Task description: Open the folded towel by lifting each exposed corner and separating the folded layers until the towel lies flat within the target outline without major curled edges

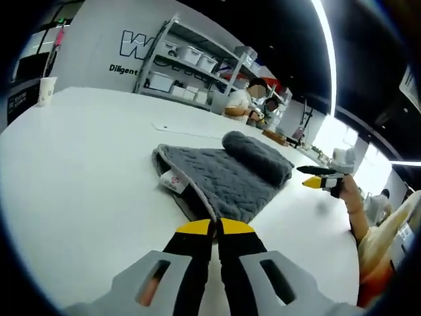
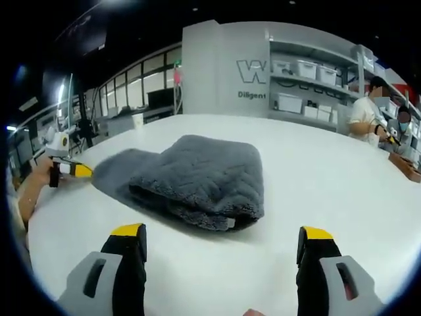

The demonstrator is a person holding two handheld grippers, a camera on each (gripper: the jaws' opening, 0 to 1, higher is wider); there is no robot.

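From my remote seat I see a broad white table (image 1: pixel 85 171) with a paper cup (image 1: pixel 46 91) standing near its far edge, well apart from anything else on it. Behind it stands a metal shelving rack (image 2: pixel 316 85) loaded with white storage bins (image 2: pixel 289 103), beside a grey wall carrying large lettering (image 2: pixel 253 71). A seated person in a white shirt (image 2: pixel 364 113) is at the table's far side, near the rack

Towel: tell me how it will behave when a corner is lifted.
The towel looks plush and slumps in soft folds, so it will probably drape limply rather than hold shape. Its rolled edge may uncurl or curl back. Likely light; it could drag across the smooth table.
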